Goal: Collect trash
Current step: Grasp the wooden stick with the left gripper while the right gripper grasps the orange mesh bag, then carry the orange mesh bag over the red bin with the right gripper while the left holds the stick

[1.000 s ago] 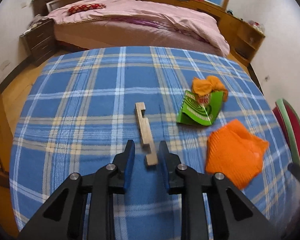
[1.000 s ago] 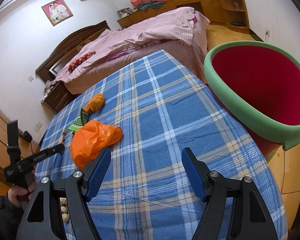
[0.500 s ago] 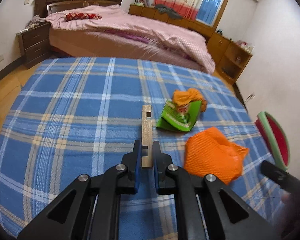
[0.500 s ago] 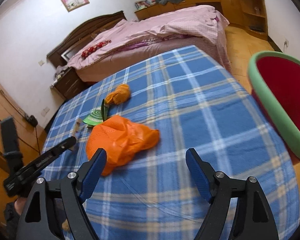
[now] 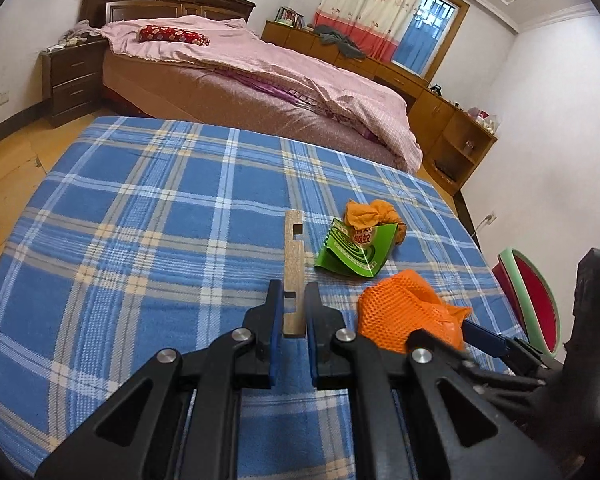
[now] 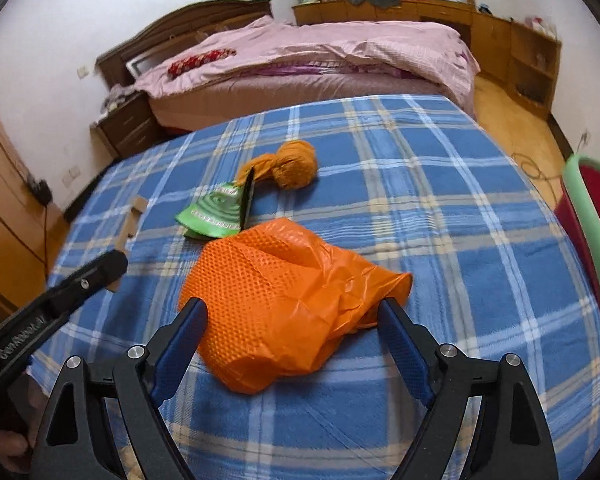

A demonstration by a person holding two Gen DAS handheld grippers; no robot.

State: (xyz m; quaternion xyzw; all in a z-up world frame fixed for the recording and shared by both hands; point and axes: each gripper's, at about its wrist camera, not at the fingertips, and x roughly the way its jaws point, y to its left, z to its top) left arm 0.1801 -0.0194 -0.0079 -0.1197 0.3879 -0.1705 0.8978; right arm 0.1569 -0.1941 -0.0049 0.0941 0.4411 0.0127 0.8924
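Observation:
My left gripper (image 5: 293,304) is shut on the near end of a notched wooden strip (image 5: 293,256), which points away over the blue plaid cloth (image 5: 160,216). My right gripper (image 6: 292,320) is open, its jaws on either side of a crumpled orange plastic bag (image 6: 288,296), also seen in the left wrist view (image 5: 404,312). Beyond lie a green printed box (image 6: 216,212) (image 5: 354,252) and a knotted orange bag (image 6: 288,164) (image 5: 374,214). A red basin with a green rim (image 6: 592,248) (image 5: 532,296) stands at the right edge.
The left gripper's arm (image 6: 60,292) shows at the left of the right wrist view, the strip (image 6: 130,224) beyond it. A pink-covered bed (image 5: 260,72), a nightstand (image 5: 70,80) and wooden cabinets (image 5: 440,108) stand behind the table.
My left gripper closed on the wooden strip and has lifted its view. My right gripper swung left from the basin and now straddles the orange bag.

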